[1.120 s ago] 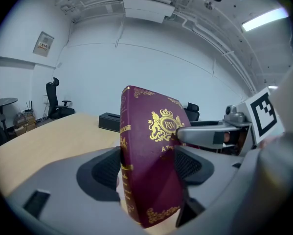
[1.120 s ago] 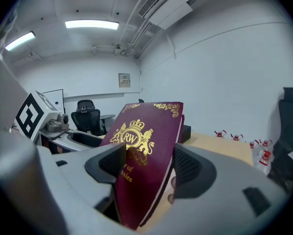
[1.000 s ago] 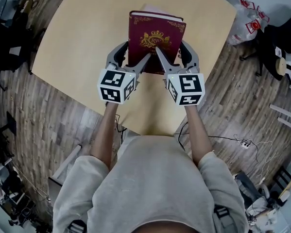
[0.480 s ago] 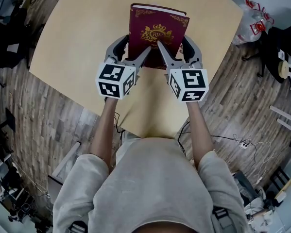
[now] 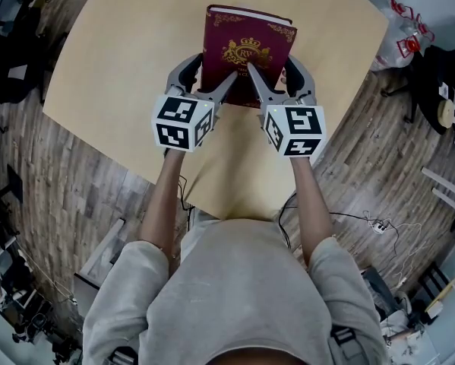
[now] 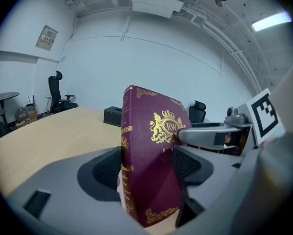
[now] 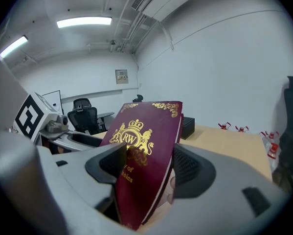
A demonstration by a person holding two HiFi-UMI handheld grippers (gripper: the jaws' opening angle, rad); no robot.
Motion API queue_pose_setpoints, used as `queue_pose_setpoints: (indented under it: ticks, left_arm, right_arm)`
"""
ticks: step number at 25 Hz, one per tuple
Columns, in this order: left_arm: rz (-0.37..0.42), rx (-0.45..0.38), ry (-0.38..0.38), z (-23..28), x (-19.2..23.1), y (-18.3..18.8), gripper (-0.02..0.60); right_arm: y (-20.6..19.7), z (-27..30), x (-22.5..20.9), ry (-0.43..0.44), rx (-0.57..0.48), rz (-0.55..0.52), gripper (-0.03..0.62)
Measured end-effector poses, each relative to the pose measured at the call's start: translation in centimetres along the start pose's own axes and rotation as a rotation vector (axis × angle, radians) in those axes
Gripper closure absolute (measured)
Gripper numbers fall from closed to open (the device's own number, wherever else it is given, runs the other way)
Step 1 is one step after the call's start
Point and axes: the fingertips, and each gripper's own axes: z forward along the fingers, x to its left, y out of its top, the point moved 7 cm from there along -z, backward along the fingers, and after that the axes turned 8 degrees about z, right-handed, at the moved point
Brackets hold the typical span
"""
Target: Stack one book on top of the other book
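A maroon book [image 5: 246, 52] with a gold crest is held flat-side up over the tan table [image 5: 121, 67]. My left gripper [image 5: 212, 78] is shut on its near left corner, and my right gripper [image 5: 276, 74] is shut on its near right corner. In the left gripper view the book [image 6: 151, 165] stands on edge between the pads. The right gripper view shows the book [image 7: 141, 151] likewise clamped. A pale sliver [image 6: 120, 187] shows under the maroon book; I cannot tell what it is. No second book is plainly in view.
A black box [image 6: 113, 116] sits at the table's far edge. Office chairs [image 6: 58, 89] stand beyond the table. Bags [image 5: 398, 29] and cables [image 5: 379, 226] lie on the wooden floor to the right.
Both grippers and the maroon book have moved together a little farther over the table and lower. A pale edge that showed beyond the book's far end is now hidden.
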Motion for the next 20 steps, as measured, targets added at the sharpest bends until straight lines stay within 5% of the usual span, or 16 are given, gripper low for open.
queue_pose_setpoints:
  ticks: [20]
  left_arm:
    - [-0.023, 0.078, -0.018, 4.1, 1.5, -2.0, 0.241]
  right_arm:
    - [-2.8, 3.7, -3.1, 0.001, 0.078, 0.094, 0.303]
